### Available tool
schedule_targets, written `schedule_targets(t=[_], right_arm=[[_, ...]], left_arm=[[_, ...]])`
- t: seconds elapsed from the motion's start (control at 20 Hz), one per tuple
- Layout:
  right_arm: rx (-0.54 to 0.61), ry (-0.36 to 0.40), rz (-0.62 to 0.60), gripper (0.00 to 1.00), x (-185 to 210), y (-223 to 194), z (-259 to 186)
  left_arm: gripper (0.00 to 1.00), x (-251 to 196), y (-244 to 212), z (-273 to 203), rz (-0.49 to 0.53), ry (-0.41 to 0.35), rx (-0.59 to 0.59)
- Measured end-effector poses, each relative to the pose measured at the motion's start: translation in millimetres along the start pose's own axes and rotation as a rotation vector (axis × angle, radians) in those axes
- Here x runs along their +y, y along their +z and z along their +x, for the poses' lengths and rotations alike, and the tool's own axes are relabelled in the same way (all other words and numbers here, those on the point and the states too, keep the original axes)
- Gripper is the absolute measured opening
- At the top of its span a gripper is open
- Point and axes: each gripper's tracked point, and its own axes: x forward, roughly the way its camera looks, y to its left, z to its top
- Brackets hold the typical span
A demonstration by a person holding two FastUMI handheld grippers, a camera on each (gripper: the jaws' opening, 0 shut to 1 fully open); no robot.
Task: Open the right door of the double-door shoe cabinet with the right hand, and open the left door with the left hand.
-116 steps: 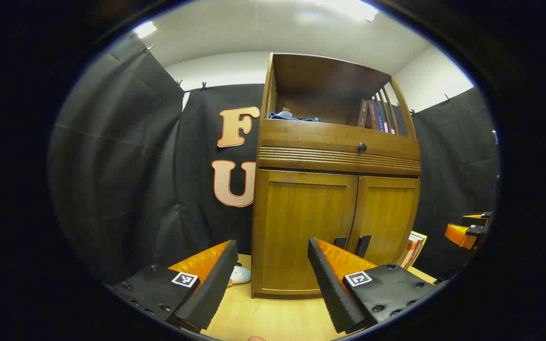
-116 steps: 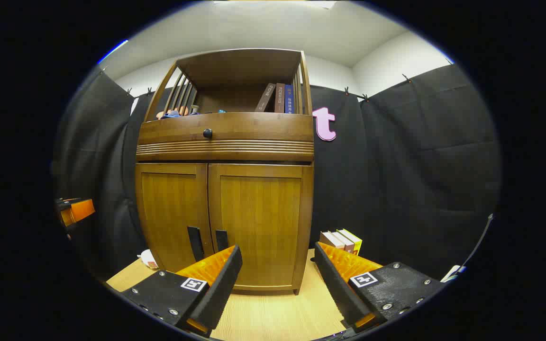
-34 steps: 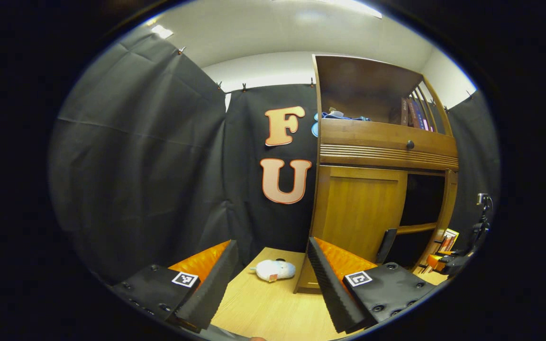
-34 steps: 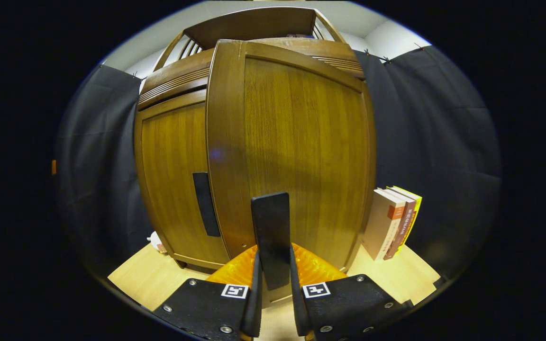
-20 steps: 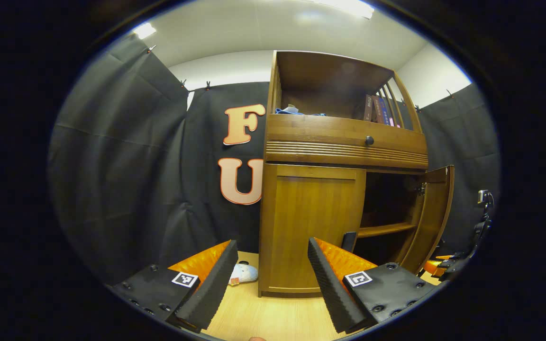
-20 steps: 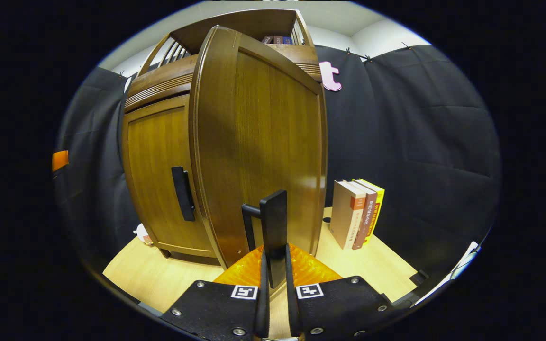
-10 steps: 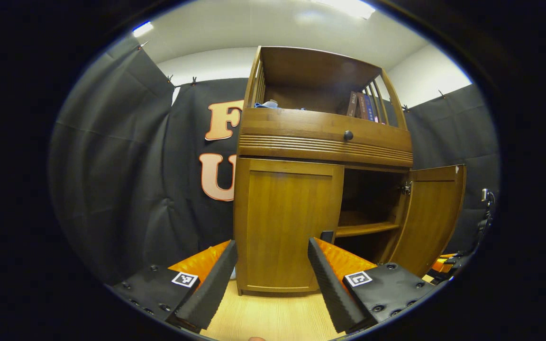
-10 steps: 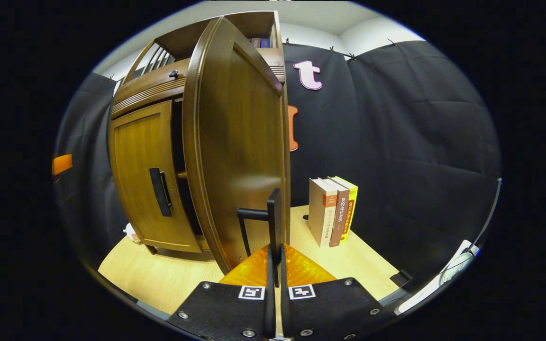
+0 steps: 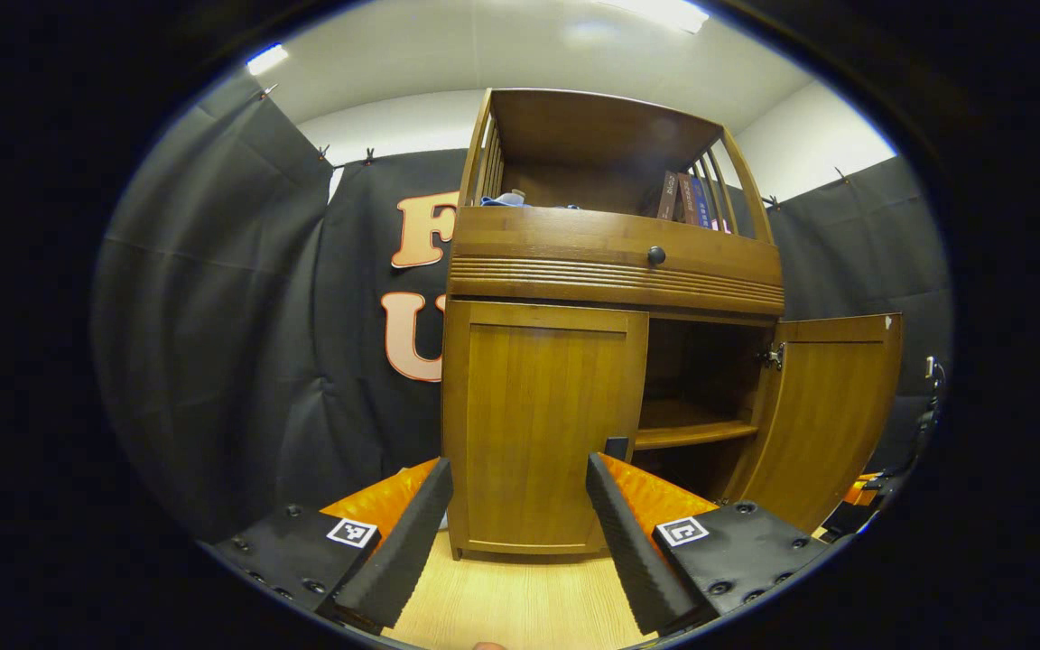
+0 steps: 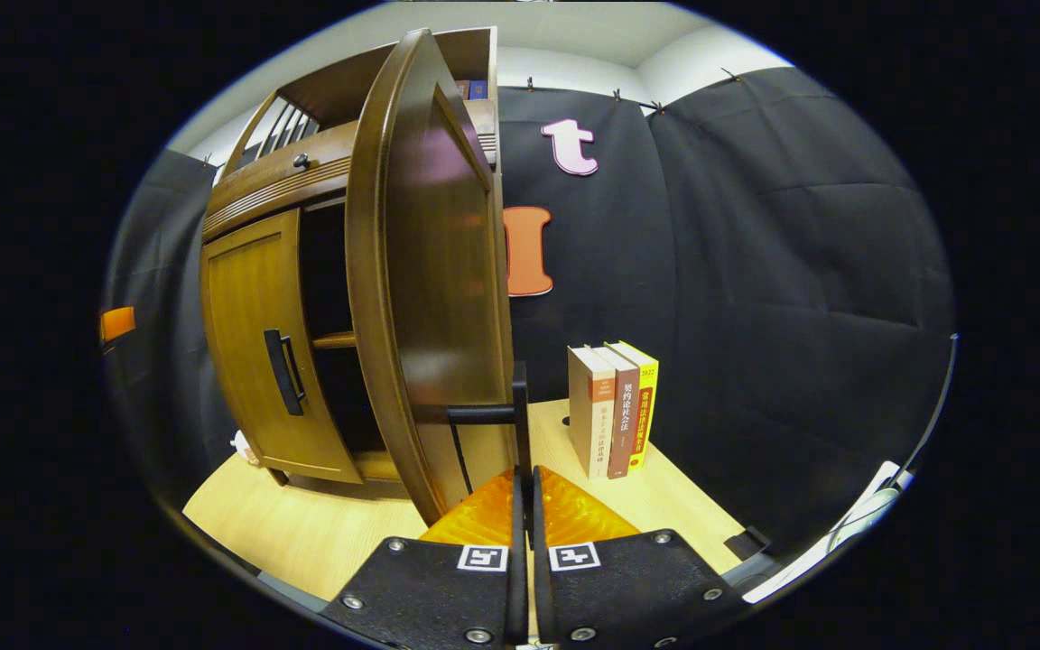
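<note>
Beside the right door (image 10: 434, 271), books (image 10: 612, 406) bear unreadable spine lettering.

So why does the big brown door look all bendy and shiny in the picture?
In the right gripper view the fisheye lens bows the right door into a curve, and a soft purplish glare sits on its upper panel. In the left gripper view the shoe cabinet leans inward too, its open inside is dark with shadow, and a ceiling light glows bright at the top.

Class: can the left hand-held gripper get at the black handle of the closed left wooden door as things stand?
Probably yes. The left hand-held gripper is open, facing the closed left wooden door, and its black handle peeks just above the right finger with nothing between.
</note>
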Motion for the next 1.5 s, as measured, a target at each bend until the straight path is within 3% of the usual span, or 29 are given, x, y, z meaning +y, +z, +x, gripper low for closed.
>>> schedule_targets(t=[0.45,0.5,0.55,0.6,0.65,0.75,0.8,0.95,1.0,1.05,1.1,1.15,1.2,1.25,1.3,1.4,1.45,1.5], right_arm=[[-0.004,0.097,0.05,0.04,-33.2,3.2,5.0],[-0.005,0.105,0.048,0.06,-34.3,2.9,7.8],[-0.005,0.107,0.041,0.19,-35.7,2.9,10.2],[-0.003,0.11,0.041,0.2,-38.3,2.6,9.6],[-0.003,0.11,0.047,0.13,-41.2,2.7,9.4],[-0.004,0.084,0.057,0.27,-56.1,1.1,4.9],[-0.008,0.065,0.062,0.24,-63.3,0.3,1.1],[-0.014,0.054,0.089,0.31,-72.7,1.0,-10.4],[-0.016,0.042,0.08,0.27,-76.0,0.4,-13.8],[-0.02,0.03,0.069,0.36,-78.5,1.3,-18.2],[-0.025,0.024,0.063,0.37,-77.9,2.3,-21.0],[-0.027,0.016,0.06,0.48,-76.5,3.4,-23.3],[-0.031,0.007,0.053,0.44,-75.6,5.2,-24.7],[-0.038,-0.008,0.042,0.49,-76.1,7.1,-26.8],[-0.045,-0.025,0.031,0.48,-75.7,10.9,-29.9],[-0.061,-0.061,0.008,0.57,-75.1,17.1,-35.6],[-0.068,-0.079,-0.003,0.77,-75.0,21.1,-38.4],[-0.076,-0.095,-0.012,0.75,-74.2,24.3,-39.8]], left_arm=[[0.94,-2.6,1.6,-1.5,0.024,-0.011,-0.009],[0.94,-2.2,1.5,-1.0,0.027,-0.011,-0.011],[0.94,-2.7,1.9,-0.7,0.028,-0.012,-0.013],[0.94,-3.1,1.2,-0.5,0.026,-0.015,-0.011],[0.94,-3.9,0.9,-0.8,0.018,-0.019,-0.007],[0.94,-6.8,-0.4,-1.6,0.002,-0.03,-0.003],[0.94,-10.3,-0.5,-1.1,0.0,-0.032,-0.002],[0.96,-11.6,-1.6,-0.7,0.005,-0.042,0.003],[0.94,-13.1,-1.5,-0.1,0.005,-0.048,0.004],[0.94,-14.3,-1.2,0.8,0.004,-0.053,0.004],[0.94,-15.3,-1.6,1.6,0.004,-0.059,0.002],[0.94,-16.7,-1.5,2.7,0.005,-0.065,0.0],[0.94,-17.5,-1.5,4.0,0.008,-0.072,-0.004],[0.94,-18.1,-1.5,5.8,0.015,-0.076,-0.008],[0.94,-17.4,-2.2,7.3,0.022,-0.081,-0.011],[0.94,-18.0,-4.5,9.5,0.026,-0.086,-0.007],[0.94,-19.3,-5.3,11.0,0.018,-0.092,-0.005],[0.94,-22.8,-6.3,12.9,0.007,-0.098,-0.004]])
